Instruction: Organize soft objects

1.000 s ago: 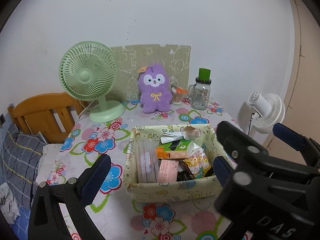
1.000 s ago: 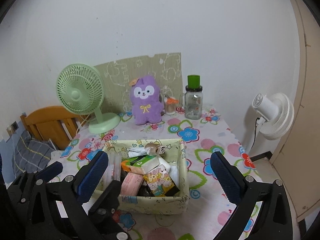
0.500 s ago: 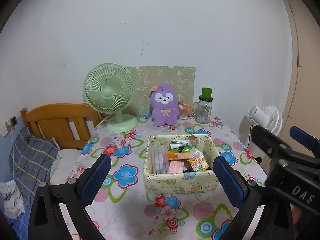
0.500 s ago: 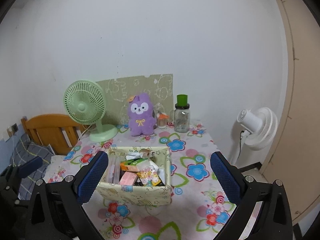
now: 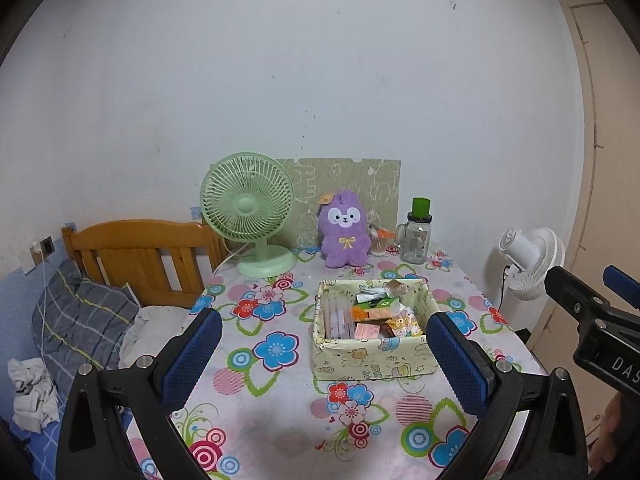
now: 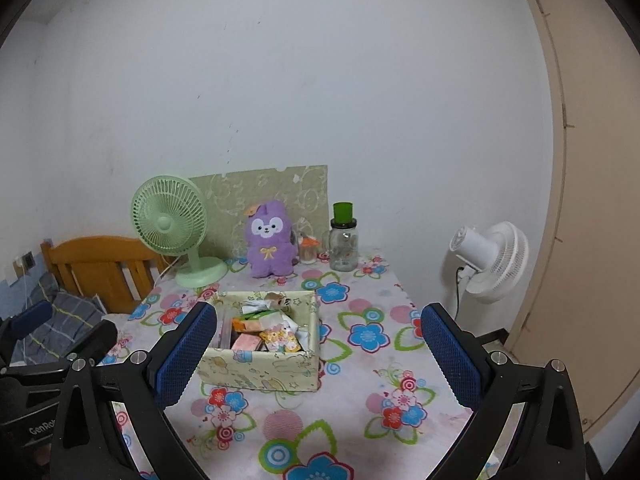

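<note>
Distance from the box (image 5: 372,356) has grown over the last second: both cameras sat close over it then, and now the whole table (image 5: 280,432) shows, so the grippers have pulled back and up. Left gripper (image 5: 324,356) and right gripper (image 6: 318,354) both stand with jaws wide apart and hold nothing. That suggests a finished step or a reset, not a grasp under way. The plush (image 5: 345,236), the plain soft thing here, sits upright behind the box against the wall, between the green fan (image 5: 248,216) and the jar (image 5: 418,236). Packets fill the box. Bare cloth lies in front of the box and on both its sides, giving room to approach. Right of the box the table edge is near, with a white fan (image 6: 490,260) beyond it.
</note>
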Motion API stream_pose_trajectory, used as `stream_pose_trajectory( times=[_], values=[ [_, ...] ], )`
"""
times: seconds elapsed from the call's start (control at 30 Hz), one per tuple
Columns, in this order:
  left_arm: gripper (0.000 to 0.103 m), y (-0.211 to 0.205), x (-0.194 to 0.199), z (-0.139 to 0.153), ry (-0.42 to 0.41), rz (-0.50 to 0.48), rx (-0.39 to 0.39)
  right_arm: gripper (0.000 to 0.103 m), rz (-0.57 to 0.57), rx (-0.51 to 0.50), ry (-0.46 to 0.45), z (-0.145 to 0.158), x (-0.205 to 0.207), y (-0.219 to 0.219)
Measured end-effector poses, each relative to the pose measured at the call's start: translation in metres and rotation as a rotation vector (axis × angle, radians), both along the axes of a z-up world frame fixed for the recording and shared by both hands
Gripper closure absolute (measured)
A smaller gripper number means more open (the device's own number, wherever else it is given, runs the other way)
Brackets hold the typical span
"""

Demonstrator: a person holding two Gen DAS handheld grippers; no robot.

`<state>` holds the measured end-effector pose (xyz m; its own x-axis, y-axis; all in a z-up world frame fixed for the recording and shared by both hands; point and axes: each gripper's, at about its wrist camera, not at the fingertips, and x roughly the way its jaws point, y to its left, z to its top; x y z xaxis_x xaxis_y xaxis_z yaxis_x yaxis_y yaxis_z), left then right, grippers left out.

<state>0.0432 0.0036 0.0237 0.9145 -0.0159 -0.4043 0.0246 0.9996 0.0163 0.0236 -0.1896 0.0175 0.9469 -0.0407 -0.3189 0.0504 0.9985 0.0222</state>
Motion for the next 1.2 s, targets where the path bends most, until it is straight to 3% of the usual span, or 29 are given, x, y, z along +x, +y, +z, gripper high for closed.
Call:
stream_pose_trajectory(
  times=[1.2],
  values=[
    [0.0, -0.001, -0.007, -0.006, 0.004, -0.016, -0.017, 0.0, 0.004, 0.01, 0.012, -0.009, -0.012, -0.002]
  ],
)
